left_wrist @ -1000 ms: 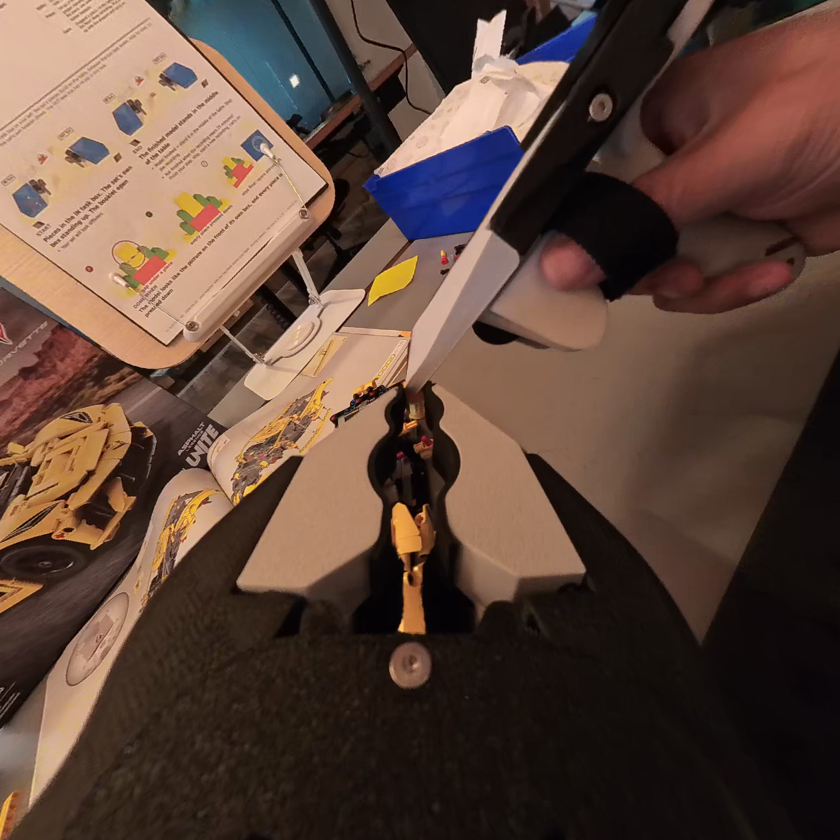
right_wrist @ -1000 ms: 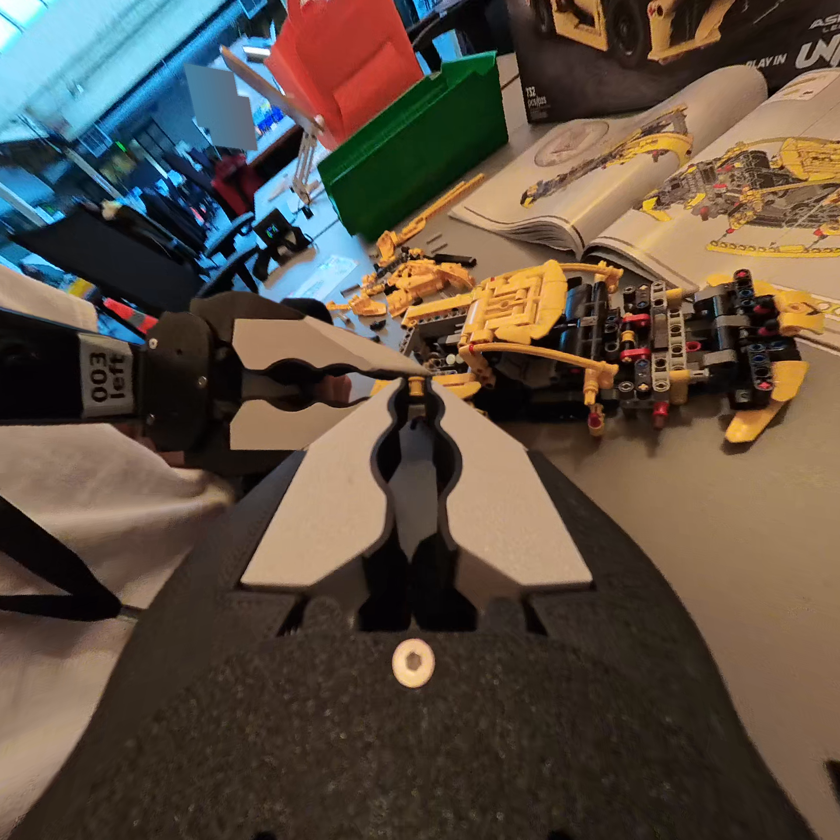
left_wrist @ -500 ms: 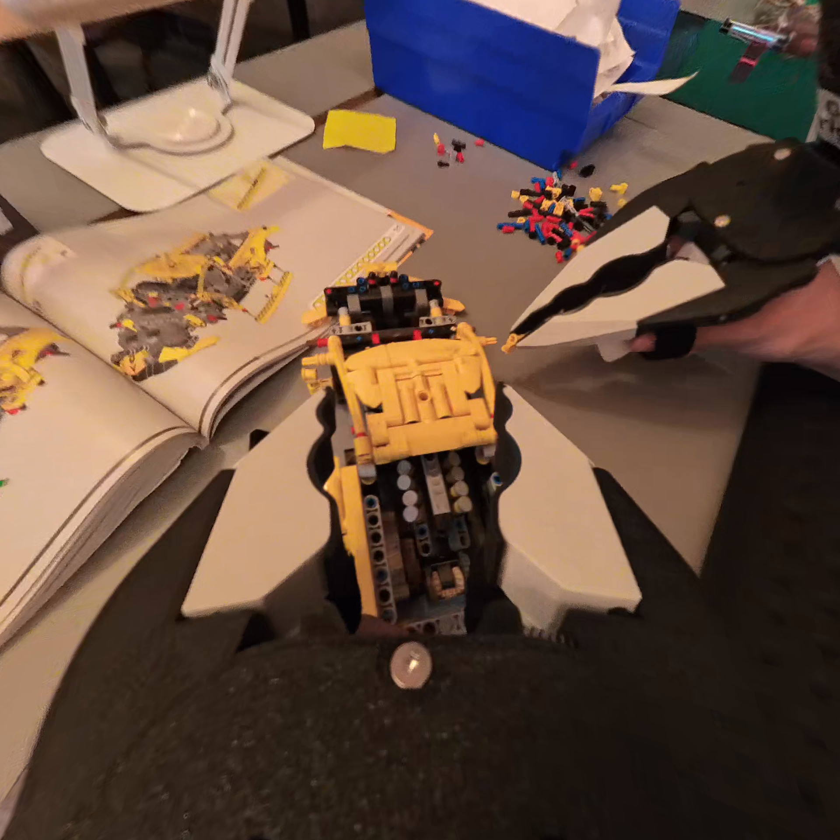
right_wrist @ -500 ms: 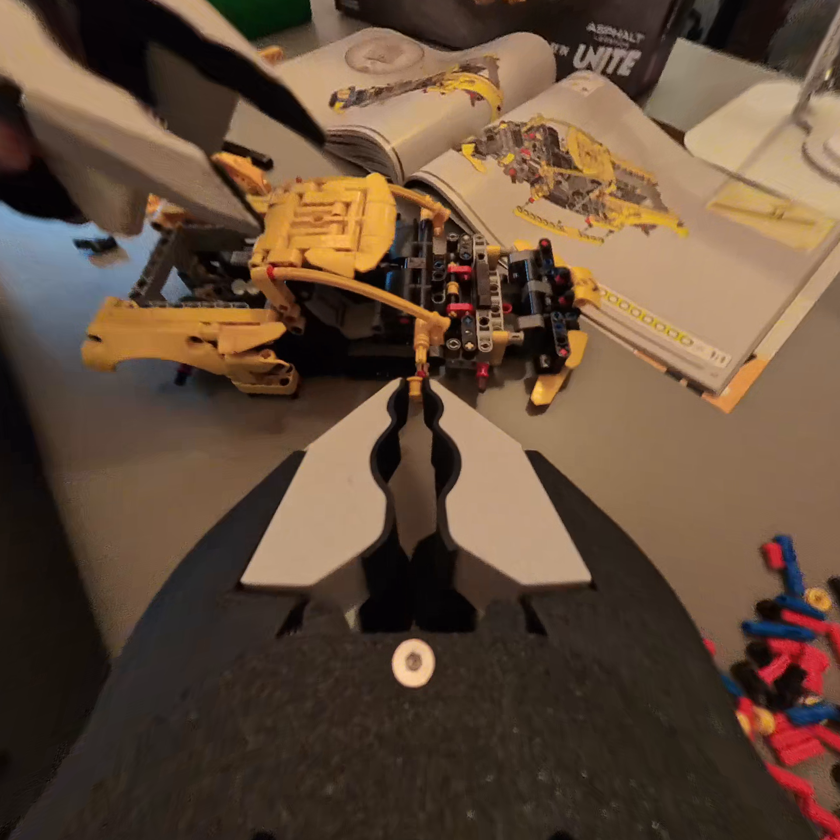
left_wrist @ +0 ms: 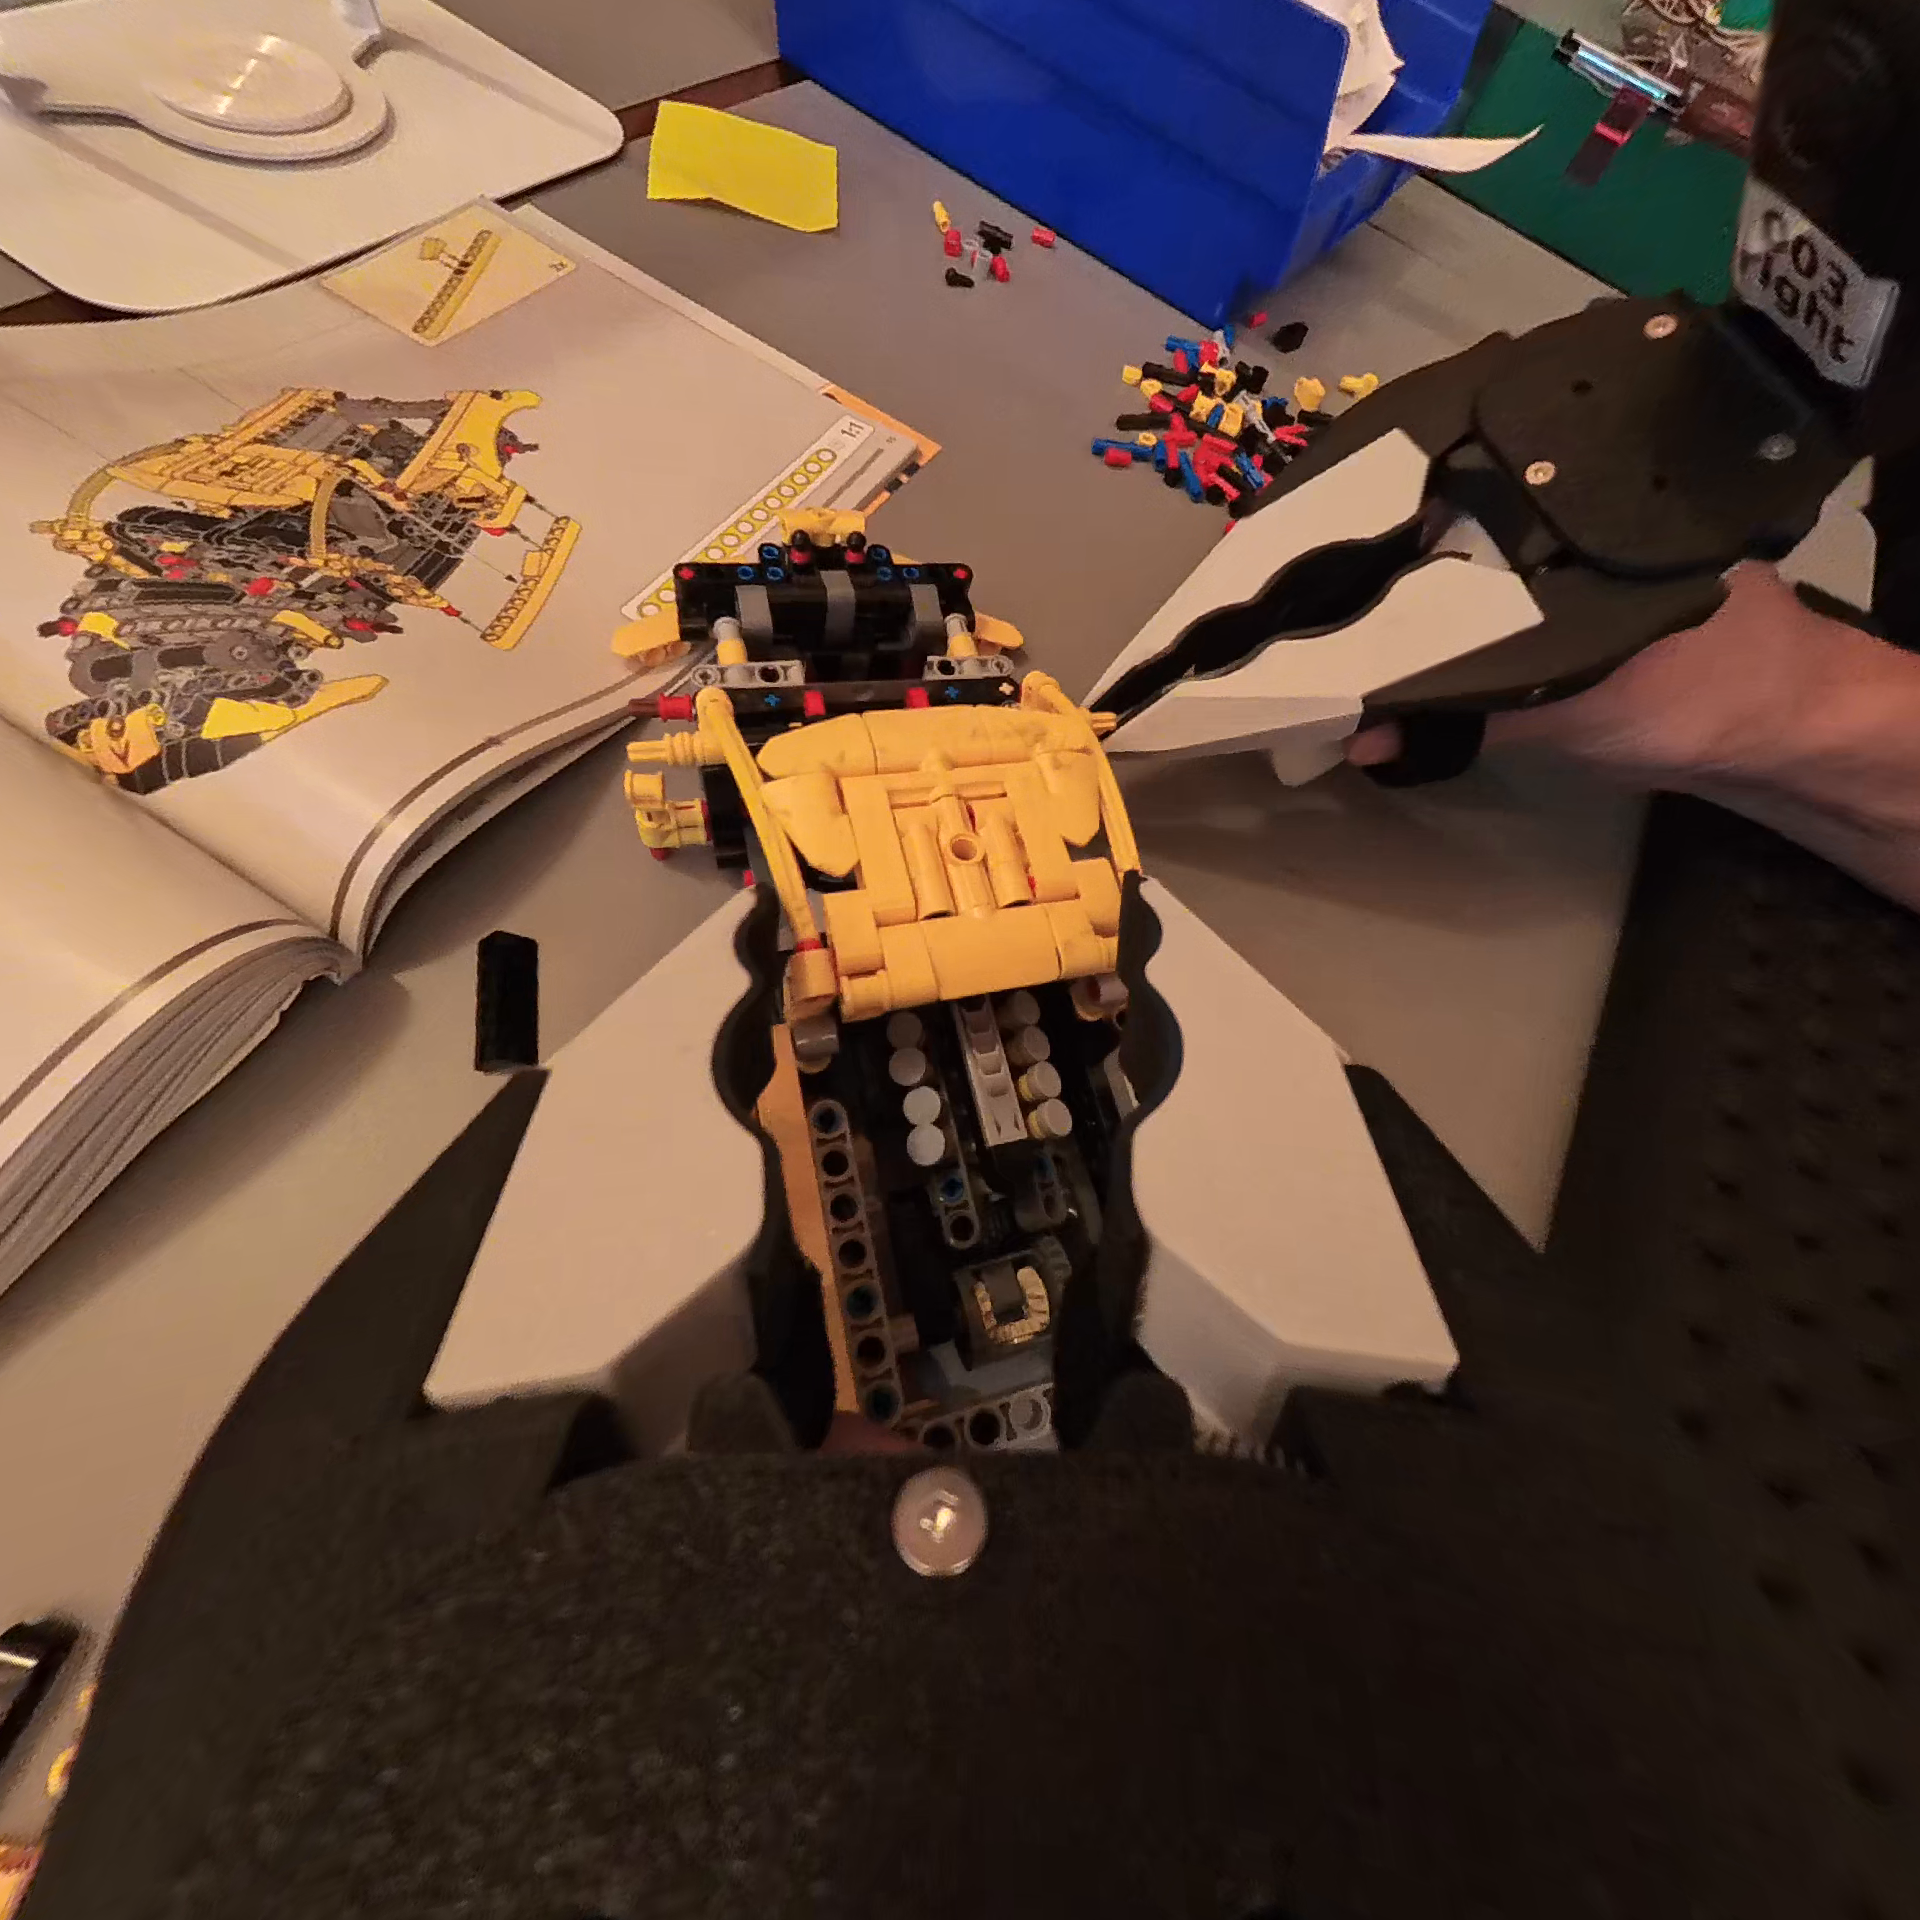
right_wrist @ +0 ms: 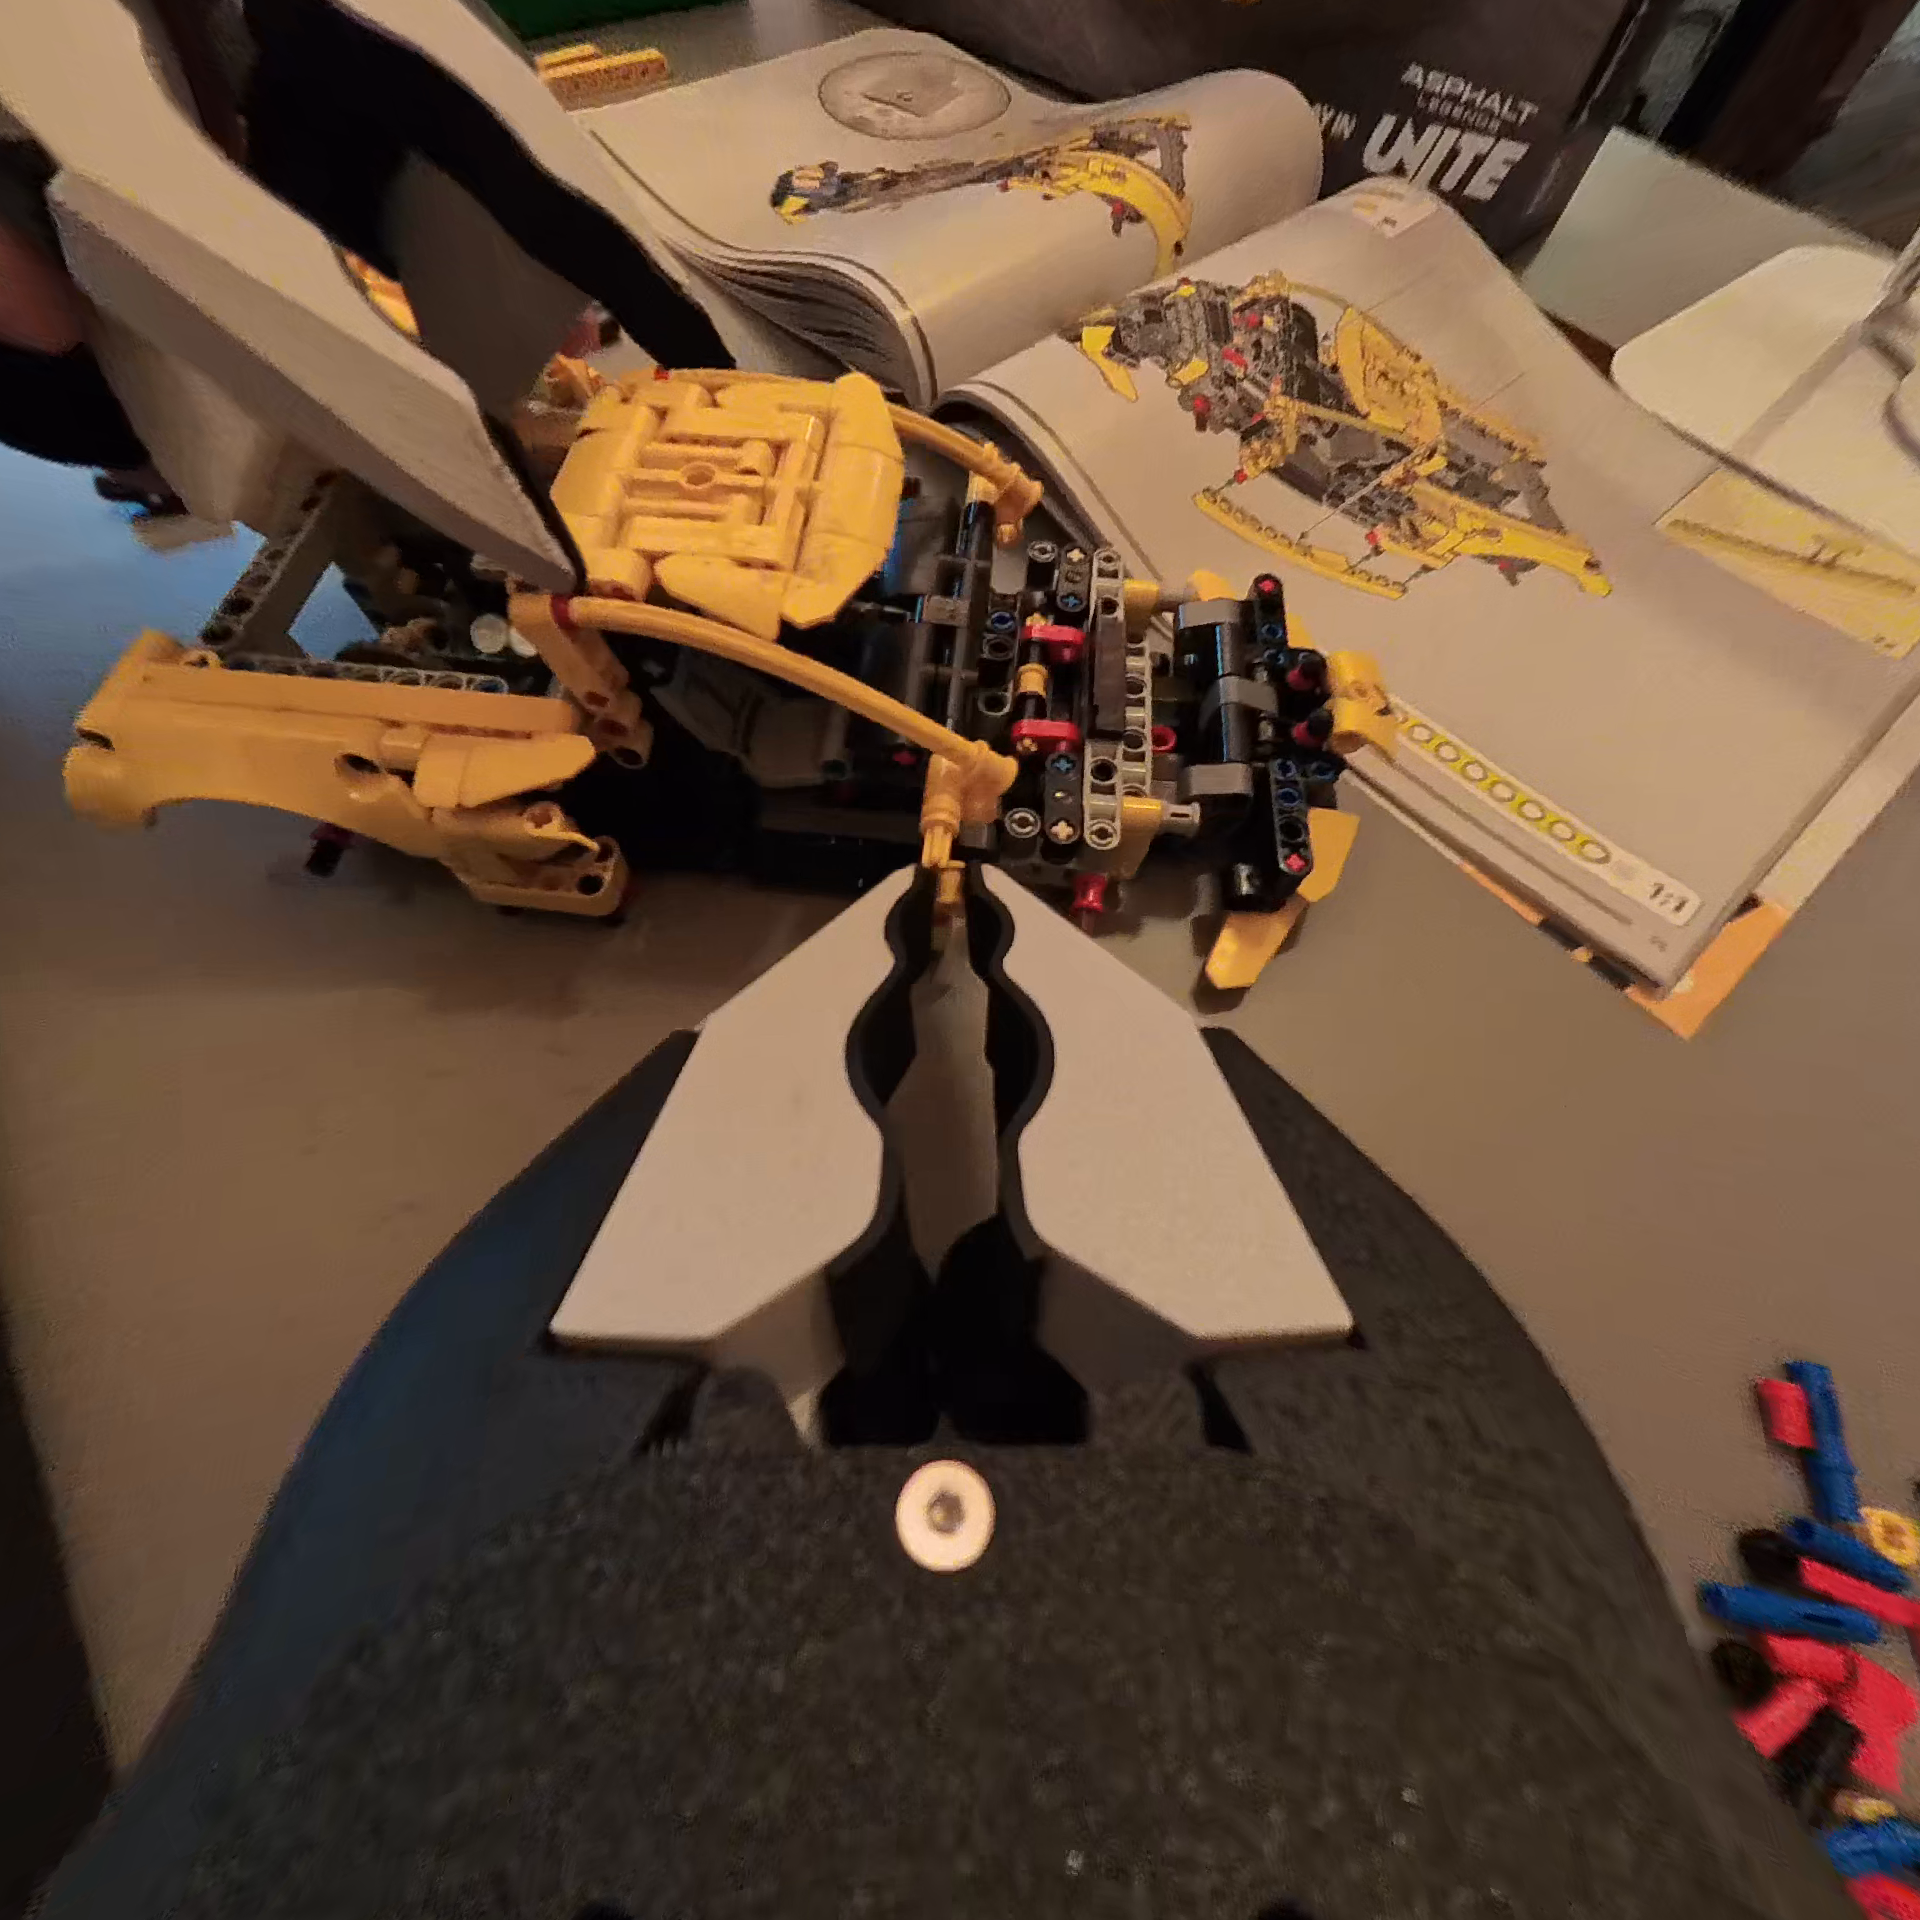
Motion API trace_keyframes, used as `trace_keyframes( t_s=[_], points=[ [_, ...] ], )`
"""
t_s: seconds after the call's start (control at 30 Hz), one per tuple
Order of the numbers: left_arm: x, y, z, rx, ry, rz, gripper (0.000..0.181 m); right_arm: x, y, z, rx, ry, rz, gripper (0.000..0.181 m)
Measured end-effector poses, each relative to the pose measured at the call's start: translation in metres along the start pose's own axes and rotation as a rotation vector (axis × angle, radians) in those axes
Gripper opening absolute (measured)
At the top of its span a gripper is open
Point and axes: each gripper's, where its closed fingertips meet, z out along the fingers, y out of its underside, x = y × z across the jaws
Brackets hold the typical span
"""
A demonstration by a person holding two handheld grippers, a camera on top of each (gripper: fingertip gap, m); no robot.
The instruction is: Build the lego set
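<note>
Grey table (left_wrist: 1039,343) under dim warm light, cluttered. Half-built yellow and black car (left_wrist: 935,831) at its middle, lying flat beside an open manual (left_wrist: 312,644) whose pages touch the car's black end. Behind the manual, away from the car, a white stand base (left_wrist: 260,135); past the car's black end a yellow paper scrap (left_wrist: 743,166), a blue bin (left_wrist: 1091,135) with white paper in it, and a green bin (left_wrist: 1621,208) at the far corner. Heap of small red, blue, black and yellow pins (left_wrist: 1216,426) between the bin and the car. One black brick (left_wrist: 507,1000) on the table between manual and car. Left gripper (left_wrist: 940,904) spread wide, fingers (left_wrist: 644,1174) straddling the car's body, inner faces against or just beside its sides; firm grip or mere bracketing: cannot tell. Right gripper (right_wrist: 948,883) nearly closed, pinching a small yellow connector (right_wrist: 945,888) at its tips, right at the end of the car's curved yellow hose (right_wrist: 769,665); whether already seated in the car, cannot tell. Only in the left view: the bins, scrap, black brick and a hand (left_wrist: 1704,727) behind the right gripper (left_wrist: 1101,717), tips at the yellow roof's edge. Only in the right view: the dark set box (right_wrist: 1455,114) beyond the manual, and the car's long yellow side panel (right_wrist: 332,748) under the left gripper (right_wrist: 582,488).
</note>
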Motion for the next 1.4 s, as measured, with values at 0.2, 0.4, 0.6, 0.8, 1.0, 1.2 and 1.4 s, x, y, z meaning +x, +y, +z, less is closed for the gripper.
trace_keyframes(
  t_s=[0.2, 0.4, 0.6, 0.8, 1.0, 1.2, 1.4],
  points=[
    [0.0, 0.0, -0.001, 0.012, -0.001, 0.003, 0.066, -0.001, -0.001, -0.006, 0.02, -0.055, 0.203, 0.004],
    [0.0, 0.0, -0.001, 0.013, 0.003, 0.002, 0.066, 0.0, -0.001, -0.005, 0.034, -0.047, 0.233, 0.004],
    [0.0, 0.0, -0.001, 0.014, 0.001, 0.001, 0.065, 0.0, -0.002, -0.004, 0.034, -0.073, 0.255, 0.004],
    [-0.001, -0.001, 0.0, 0.012, 0.007, -0.01, 0.064, 0.0, -0.002, -0.003, 0.047, -0.108, 0.392, 0.004],
    [-0.001, -0.001, 0.0, 0.009, 0.007, -0.02, 0.063, 0.001, -0.003, 0.0, 0.042, -0.041, 0.336, 0.004],
    [-0.003, -0.002, 0.001, 0.01, -0.003, -0.027, 0.063, 0.002, -0.004, 0.004, -0.005, 0.01, 0.144, 0.004],
    [-0.004, -0.002, 0.001, 0.016, -0.017, -0.03, 0.063, 0.005, -0.004, 0.005, -0.068, 0.122, -0.042, 0.004]
  ],
)
